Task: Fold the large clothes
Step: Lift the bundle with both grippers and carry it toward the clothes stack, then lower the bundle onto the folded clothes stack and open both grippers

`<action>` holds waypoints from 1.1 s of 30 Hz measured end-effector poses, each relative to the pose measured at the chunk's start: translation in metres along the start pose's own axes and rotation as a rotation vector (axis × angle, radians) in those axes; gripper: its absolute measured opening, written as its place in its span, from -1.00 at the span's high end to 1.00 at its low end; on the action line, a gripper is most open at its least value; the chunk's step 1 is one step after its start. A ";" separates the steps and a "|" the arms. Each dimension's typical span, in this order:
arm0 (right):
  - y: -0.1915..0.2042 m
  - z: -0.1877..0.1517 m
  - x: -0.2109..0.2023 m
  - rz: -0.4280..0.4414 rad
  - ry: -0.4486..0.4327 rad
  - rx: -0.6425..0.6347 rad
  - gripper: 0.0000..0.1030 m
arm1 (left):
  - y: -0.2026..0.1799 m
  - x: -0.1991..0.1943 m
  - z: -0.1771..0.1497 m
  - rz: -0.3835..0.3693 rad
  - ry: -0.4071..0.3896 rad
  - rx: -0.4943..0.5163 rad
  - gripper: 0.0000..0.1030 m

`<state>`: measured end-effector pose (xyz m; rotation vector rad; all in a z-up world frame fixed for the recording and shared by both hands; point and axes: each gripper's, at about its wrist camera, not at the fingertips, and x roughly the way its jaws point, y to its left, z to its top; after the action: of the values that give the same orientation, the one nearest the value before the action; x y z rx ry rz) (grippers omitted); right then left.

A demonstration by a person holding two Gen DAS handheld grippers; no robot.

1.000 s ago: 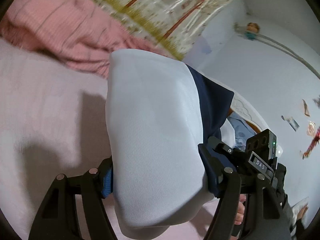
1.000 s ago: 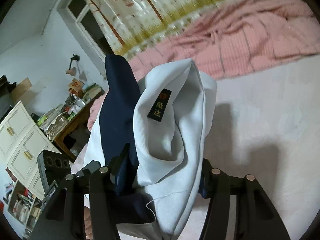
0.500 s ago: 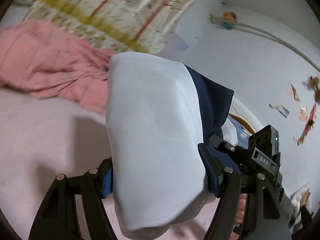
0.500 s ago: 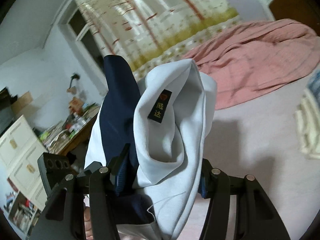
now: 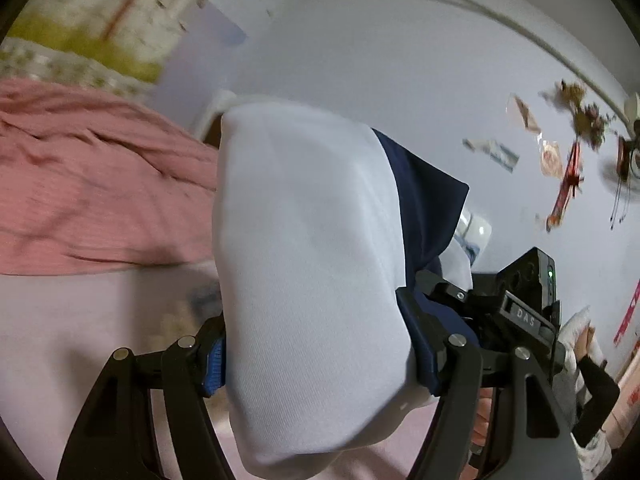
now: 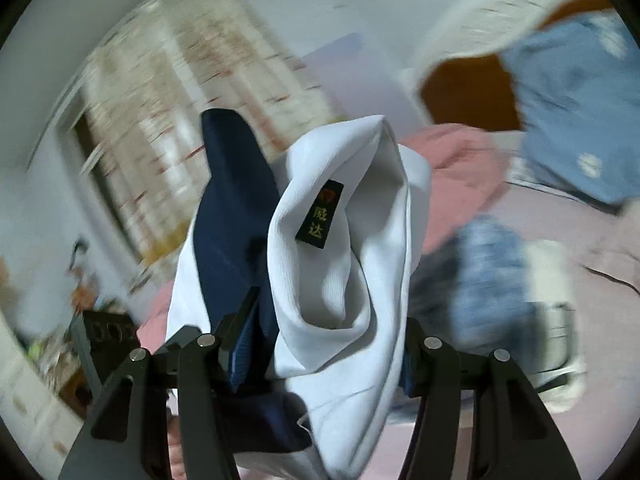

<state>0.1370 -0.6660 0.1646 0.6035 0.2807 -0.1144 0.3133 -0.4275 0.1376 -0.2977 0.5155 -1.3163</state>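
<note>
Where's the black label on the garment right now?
In the right wrist view, the black label sits centre frame inside the white fold of the garment, beside its navy panel, just above the right tool.

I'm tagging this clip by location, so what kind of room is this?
Most likely a bedroom in a home. A rumpled pink blanket lies on a bed, a patterned curtain hangs behind, and paper decorations dot the wall.
</note>
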 end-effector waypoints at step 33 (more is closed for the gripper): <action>-0.051 0.000 0.019 -0.347 -0.073 -0.062 -0.78 | 0.010 0.081 -0.040 0.372 -0.013 0.280 -0.99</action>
<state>0.1453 -0.7079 0.1317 0.4837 0.3152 -0.4595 0.3144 -0.5002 0.0832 0.0232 0.3486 -1.0063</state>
